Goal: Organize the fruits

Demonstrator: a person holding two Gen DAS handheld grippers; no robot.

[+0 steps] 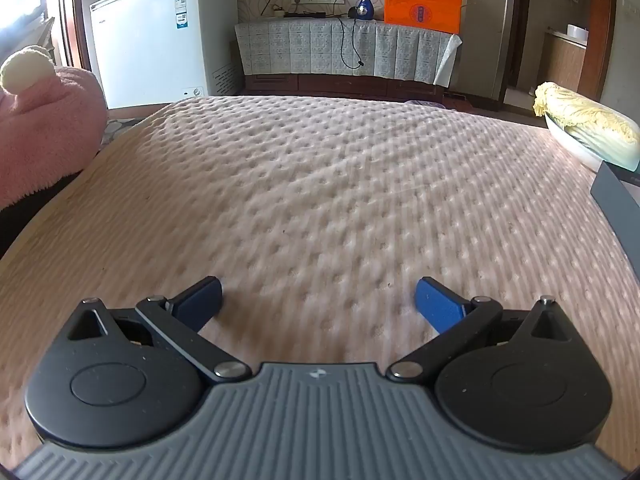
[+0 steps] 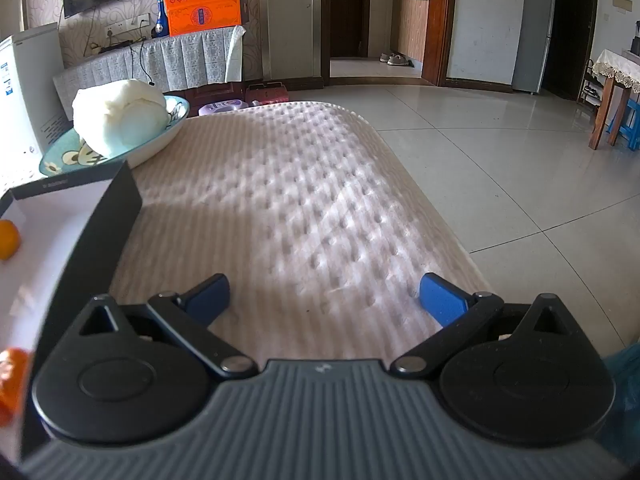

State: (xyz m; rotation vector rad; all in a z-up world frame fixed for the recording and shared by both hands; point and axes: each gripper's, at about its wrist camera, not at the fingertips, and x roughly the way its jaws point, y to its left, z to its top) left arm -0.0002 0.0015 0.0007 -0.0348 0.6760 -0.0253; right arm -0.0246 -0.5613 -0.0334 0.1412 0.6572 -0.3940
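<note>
In the right wrist view an orange (image 2: 8, 239) lies inside a dark-walled box (image 2: 108, 216) with a white floor at the left edge. A second orange fruit (image 2: 12, 380) shows at the lower left, partly cut off. My right gripper (image 2: 324, 294) hangs open over the padded beige cover (image 2: 288, 184), to the right of the box, nothing between its blue fingers. A cabbage (image 2: 120, 116) rests in a patterned bowl (image 2: 176, 120) behind the box. In the left wrist view my left gripper (image 1: 318, 296) is open above bare cover (image 1: 312, 184); the cabbage (image 1: 588, 124) and box corner (image 1: 612, 196) sit far right.
A pink plush item (image 1: 44, 128) lies at the left edge of the cover. Beyond the far edge stand a white freezer (image 1: 160, 36) and a cloth-draped cabinet (image 1: 344, 48) with an orange bag (image 1: 424, 0). Tiled floor (image 2: 500, 152) drops off to the right.
</note>
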